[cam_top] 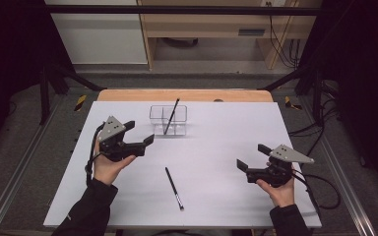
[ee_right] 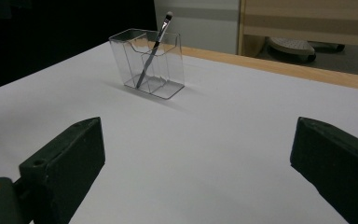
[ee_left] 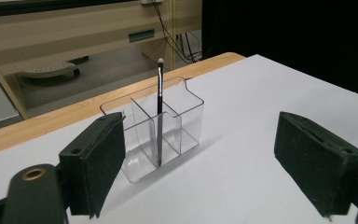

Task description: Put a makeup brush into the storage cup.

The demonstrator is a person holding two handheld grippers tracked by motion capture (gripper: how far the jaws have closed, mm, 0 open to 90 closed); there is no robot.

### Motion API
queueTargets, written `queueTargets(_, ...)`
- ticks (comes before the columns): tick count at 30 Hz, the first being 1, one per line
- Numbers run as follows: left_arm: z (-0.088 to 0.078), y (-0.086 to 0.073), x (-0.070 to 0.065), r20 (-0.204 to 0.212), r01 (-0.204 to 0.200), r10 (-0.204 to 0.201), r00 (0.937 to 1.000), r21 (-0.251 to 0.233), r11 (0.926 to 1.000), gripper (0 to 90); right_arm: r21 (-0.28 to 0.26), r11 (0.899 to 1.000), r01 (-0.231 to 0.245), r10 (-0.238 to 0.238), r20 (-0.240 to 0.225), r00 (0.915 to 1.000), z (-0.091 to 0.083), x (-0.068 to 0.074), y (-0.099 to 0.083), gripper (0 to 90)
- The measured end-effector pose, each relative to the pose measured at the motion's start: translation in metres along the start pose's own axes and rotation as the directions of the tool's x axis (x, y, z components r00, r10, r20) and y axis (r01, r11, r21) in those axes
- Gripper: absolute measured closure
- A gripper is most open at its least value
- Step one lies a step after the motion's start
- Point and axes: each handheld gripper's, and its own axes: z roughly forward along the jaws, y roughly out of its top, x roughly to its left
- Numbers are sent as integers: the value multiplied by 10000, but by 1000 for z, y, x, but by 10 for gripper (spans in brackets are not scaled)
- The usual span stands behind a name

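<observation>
The white table (cam_top: 226,162) carries a clear organizer (cam_top: 169,120) toward 12 o'clock, with one brush (cam_top: 171,116) leaning inside a compartment. The left gripper (cam_top: 139,136) sits at 9 o'clock, just beside the organizer, jaws wide and holding nothing. The right gripper (cam_top: 252,156) waits at 4 o'clock, jaws wide, also holding nothing. A second brush (cam_top: 174,188) lies flat near 6 o'clock, between the hands.

floor: grey carpet (cam_top: 211,78) | furniture: pale wood desk (cam_top: 211,22), white cabinet (cam_top: 98,34) | sides: black curtains (cam_top: 10,44) | light: dim
</observation>
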Motion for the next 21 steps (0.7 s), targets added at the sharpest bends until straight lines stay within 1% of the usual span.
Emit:
queueTargets(3,-6,-4,-3,88,-105,105,9999,37,9999,144,10,10000,35,-35,18,10000,0,0,0,33)
queueTargets(8,-12,-12,-5,78,-122,121,9999,68,9999,128,64,10000,9,-10,43,10000,0,0,0,30)
queueTargets(12,-17,-20,-4,21,-4,4,10000,17,10000,124,89,10000,-19,19,41,10000,0,0,0,27)
queueTargets(18,-26,-30,-2,-78,153,-152,9999,66,9999,115,95,10000,-8,8,38,10000,0,0,-1,27)
queueTargets(21,-32,-37,1,-255,169,-166,9995,118,9998,110,79,10000,-33,33,6,10000,0,0,0,26)
